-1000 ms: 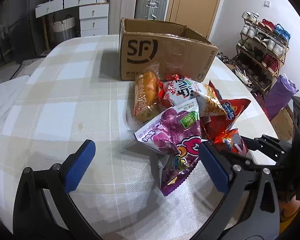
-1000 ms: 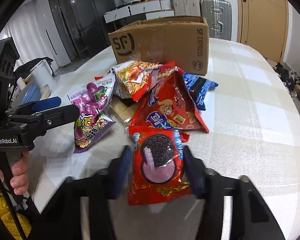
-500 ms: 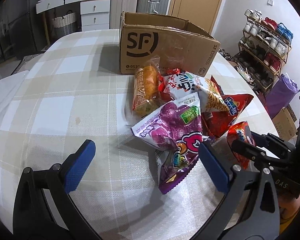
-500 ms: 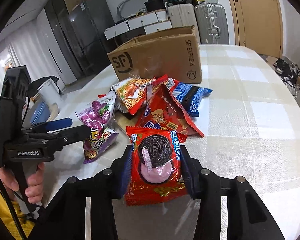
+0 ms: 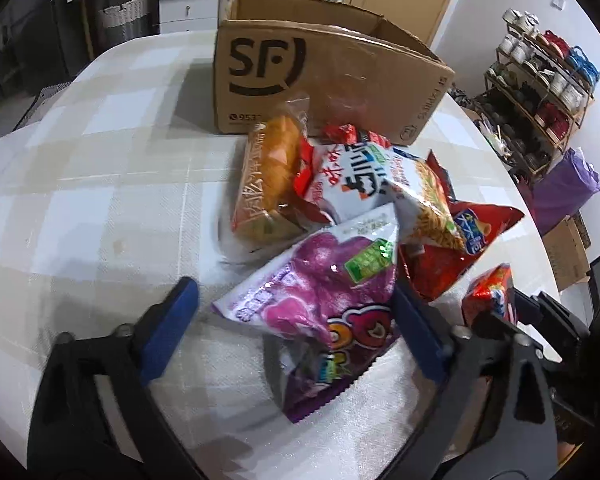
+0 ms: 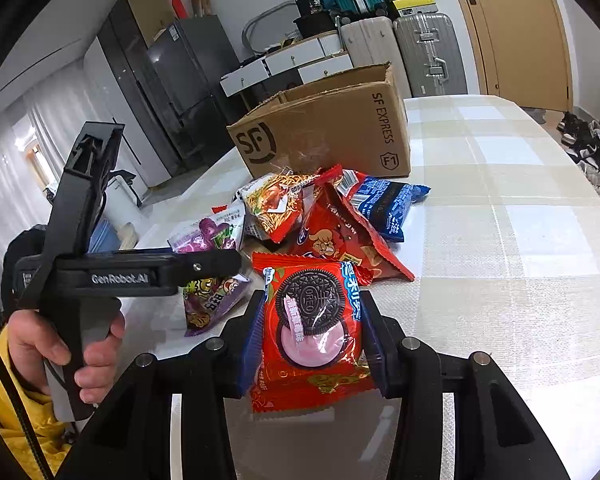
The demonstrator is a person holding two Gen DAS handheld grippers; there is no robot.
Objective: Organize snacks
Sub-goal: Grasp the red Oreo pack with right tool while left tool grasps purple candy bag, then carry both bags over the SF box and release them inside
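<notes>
red crinkly oreo packet (image 6: pixel 314 332) sits pinched in the right tool (image 6: pixel 312 336), ready for the brown cardboard box (image 6: pixel 328 128) behind the pile; left tool (image 5: pixel 296 322) is closing around the glossy purple grape-candy bag (image 5: pixel 320 292) on the checked surface (image 5: pixel 100 208), pads not yet pressing

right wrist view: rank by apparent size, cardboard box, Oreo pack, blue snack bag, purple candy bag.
1. cardboard box, largest though farthest away.
2. Oreo pack, close to the lens, so enlarged.
3./4. blue snack bag and purple candy bag: too alike to rank, and the left gripper covers part of the purple one.
</notes>
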